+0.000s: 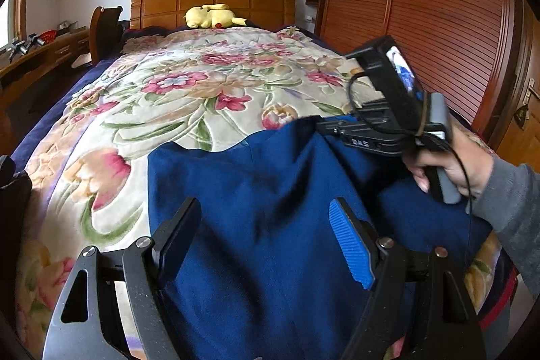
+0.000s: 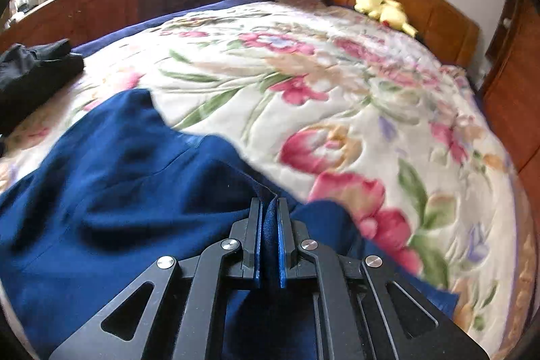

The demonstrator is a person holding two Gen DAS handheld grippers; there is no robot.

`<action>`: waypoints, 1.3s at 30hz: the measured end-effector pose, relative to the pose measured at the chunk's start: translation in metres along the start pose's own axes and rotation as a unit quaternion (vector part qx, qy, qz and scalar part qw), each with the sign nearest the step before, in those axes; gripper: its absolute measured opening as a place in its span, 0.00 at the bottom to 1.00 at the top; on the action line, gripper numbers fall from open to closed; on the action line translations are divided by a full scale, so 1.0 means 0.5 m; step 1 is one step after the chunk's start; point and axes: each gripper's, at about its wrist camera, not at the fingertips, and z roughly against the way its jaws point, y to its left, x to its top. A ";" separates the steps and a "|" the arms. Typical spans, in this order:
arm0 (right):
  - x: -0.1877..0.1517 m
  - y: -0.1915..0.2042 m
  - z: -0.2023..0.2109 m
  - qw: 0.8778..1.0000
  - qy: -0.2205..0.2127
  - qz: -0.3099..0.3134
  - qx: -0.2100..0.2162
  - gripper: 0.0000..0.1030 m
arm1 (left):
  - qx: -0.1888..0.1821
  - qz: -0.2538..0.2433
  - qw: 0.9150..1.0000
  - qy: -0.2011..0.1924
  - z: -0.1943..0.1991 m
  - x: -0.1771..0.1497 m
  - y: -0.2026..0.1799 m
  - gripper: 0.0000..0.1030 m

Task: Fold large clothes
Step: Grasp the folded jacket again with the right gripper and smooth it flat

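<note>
Bedroom setup: a wooden-framed bed with a floral quilt (image 1: 189, 97) is used as the work surface, and a yellow plush toy (image 1: 212, 16) is parked up at the headboard edge. Laid over the near edge of the quilt is the blue garment (image 1: 256, 191), a deep, plain navy piece with a matte, slightly fuzzy face, rumpled into soft ridges, with what looks like a seam line running across it.

Handling-wise it would be judged soft and floppy, fairly thick, probably with a bit of weight to it, not slippery and nothing fragile about it. It should be taken by edges or corners, since a pinch in the middle would only bunch it up.

A fold of the blue cloth is clamped between the closed jaws of the right gripper (image 2: 269, 225), near the garment's far edge. The left gripper (image 1: 266, 242) is held wide open over the cloth, with nothing pinched. A dark bundle (image 2: 33, 70) is left at the quilt's left edge, possibly more clothing, though that's hard to tell in the blur.
</note>
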 end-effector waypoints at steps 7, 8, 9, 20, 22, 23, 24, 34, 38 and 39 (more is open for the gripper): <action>0.010 -0.006 -0.001 0.999 -0.023 -0.029 -0.038 0.25 | 0.000 -0.008 1.000 0.003 -0.004 -0.003 -0.006 0.77; 0.013 -0.016 0.005 0.998 -0.030 -0.041 -0.039 0.28 | -0.002 -0.008 1.000 0.003 -0.004 -0.002 -0.007 0.77; 0.013 -0.024 0.013 0.997 -0.036 -0.053 -0.037 0.34 | -0.003 -0.008 1.000 0.003 -0.004 -0.001 -0.006 0.77; -0.085 -0.185 0.091 0.989 0.006 -0.104 -0.103 0.39 | -0.013 -0.008 1.000 -0.005 0.008 0.001 -0.010 0.77; -0.117 -0.221 0.091 0.986 0.024 -0.121 -0.116 0.39 | -0.015 -0.008 1.000 -0.005 0.008 0.002 -0.013 0.77; -0.138 -0.240 0.089 0.983 0.035 -0.130 -0.122 0.39 | -0.016 -0.009 1.000 -0.005 0.008 0.002 -0.014 0.77; -0.154 -0.254 0.085 0.981 0.045 -0.138 -0.126 0.39 | -0.016 -0.010 1.000 -0.005 0.007 0.003 -0.016 0.77; -0.287 -0.342 -0.006 0.954 0.139 -0.263 -0.035 0.38 | -0.014 -0.018 1.000 0.005 -0.004 -0.001 -0.028 0.77; -0.282 -0.356 0.013 0.964 0.109 -0.241 -0.020 0.04 | -0.014 -0.014 1.000 0.006 -0.004 -0.003 -0.024 0.77; -0.274 -0.353 0.032 0.969 0.089 -0.228 -0.030 0.03 | -0.015 -0.013 1.000 0.005 -0.003 -0.003 -0.023 0.77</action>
